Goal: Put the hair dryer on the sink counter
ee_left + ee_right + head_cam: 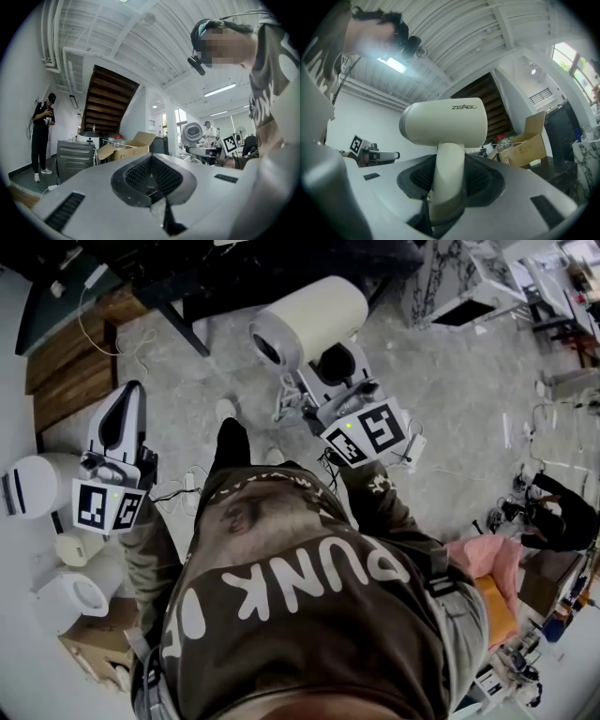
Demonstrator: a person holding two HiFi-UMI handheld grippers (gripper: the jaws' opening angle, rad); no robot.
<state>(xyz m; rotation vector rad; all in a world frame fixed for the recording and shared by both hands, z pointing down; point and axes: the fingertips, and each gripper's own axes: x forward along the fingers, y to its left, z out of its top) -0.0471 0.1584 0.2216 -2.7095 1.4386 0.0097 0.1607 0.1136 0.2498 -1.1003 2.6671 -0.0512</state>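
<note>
A cream-white hair dryer [309, 320] hangs above the grey floor in the head view, its barrel lying sideways. My right gripper [326, 371] is shut on its handle. In the right gripper view the hair dryer [445, 123] stands upright, its handle clamped between the dark pads, and the right gripper [447, 190] points up toward the ceiling. My left gripper [129, 395] is held out at the left, shut, with nothing in it. The left gripper view shows the left gripper [152, 180] with both jaws pressed together and empty. I cannot make out a sink counter for certain.
A marble-patterned block [439, 277] stands at the back right. Wooden stair treads [66, 367] and loose cables lie at the back left. White round appliances [37, 486] and a cardboard box [94, 652] sit at the left. Another person [562, 512] stands at the right.
</note>
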